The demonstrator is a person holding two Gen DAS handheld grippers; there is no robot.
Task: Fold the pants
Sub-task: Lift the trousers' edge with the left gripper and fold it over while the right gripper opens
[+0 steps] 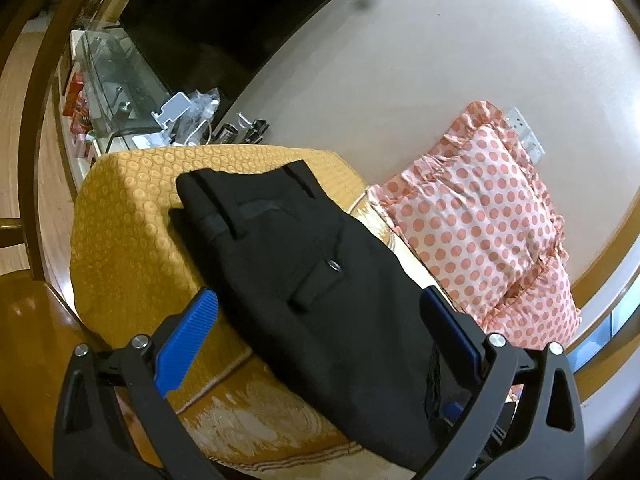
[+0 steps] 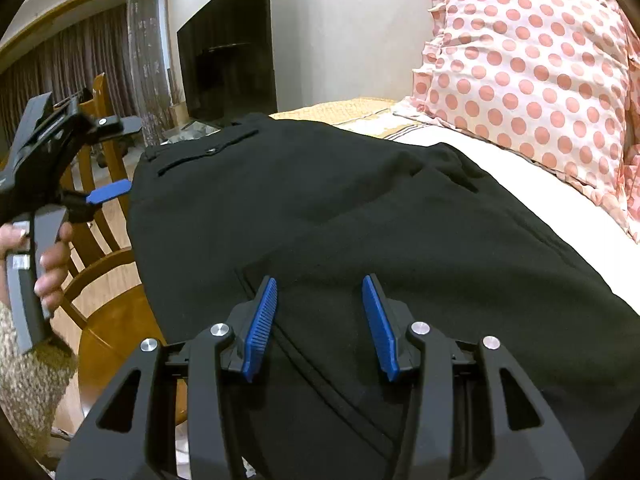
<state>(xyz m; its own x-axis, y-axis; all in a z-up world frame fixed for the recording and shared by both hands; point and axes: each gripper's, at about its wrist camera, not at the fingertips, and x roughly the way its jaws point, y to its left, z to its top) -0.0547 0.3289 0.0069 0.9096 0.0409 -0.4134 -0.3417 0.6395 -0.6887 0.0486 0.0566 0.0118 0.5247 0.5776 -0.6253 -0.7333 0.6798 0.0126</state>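
While my left gripper [image 1: 320, 328] hung wide open above the black pants [image 1: 304, 264] on the yellow bedspread [image 1: 128, 220], my right gripper [image 2: 320, 320] hovered half-open over them, so I judged pinching both layers squarely best.

the plain black fabric pants [image 1: 320, 280] are solid black all over, no print, just a small silvery button [image 1: 334, 266] on the back pocket. the quilted mustard-yellow bedspread [image 1: 132, 216] has a repeating circle pattern woven in, with a paler cream swirl design near its edge. the frilly pillow [image 2: 524, 68] is white-pink with salmon polka dots everywhere, ruffle included. both handheld grippers are black with bright blue ribbed finger pads: left gripper [image 1: 320, 336] and right gripper [image 2: 320, 320]. the flat tv screen [image 2: 228, 48] is glossy black, the slatted wooden chair [image 2: 104, 280] is honey-orange, and the curtains [image 2: 80, 52] are dull brownish-mauve.
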